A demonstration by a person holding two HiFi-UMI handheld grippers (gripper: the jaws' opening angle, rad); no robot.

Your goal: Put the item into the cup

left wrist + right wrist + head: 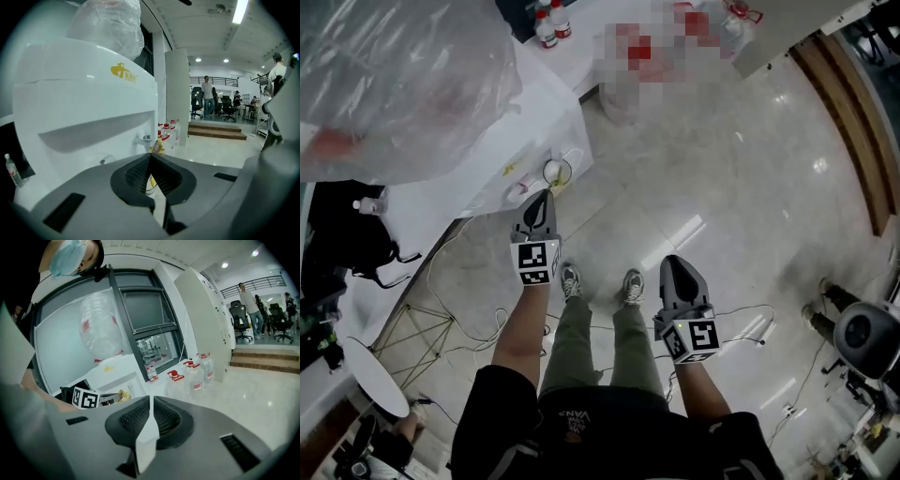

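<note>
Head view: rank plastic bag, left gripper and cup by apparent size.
1. plastic bag, by far the largest.
2. left gripper.
3. cup, the smallest. It sits farther from the camera, so this ranks apparent size only.

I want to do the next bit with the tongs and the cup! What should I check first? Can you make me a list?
1. Left tongs free to grab: ok. The jaws are together with nothing between them.
2. Left tongs open wide enough to take something: not ok, they are shut.
3. Right tongs free: ok. They are shut and empty, held out over the floor.
4. Clear plastic cup ready: ok. It stands on the ledge of the white machine, just ahead of the left tongs.
5. Yellow crinkly packet found: ok, it is just past the left tongs' tips.
6. Packet in the cup or beside it: cannot tell.
</note>
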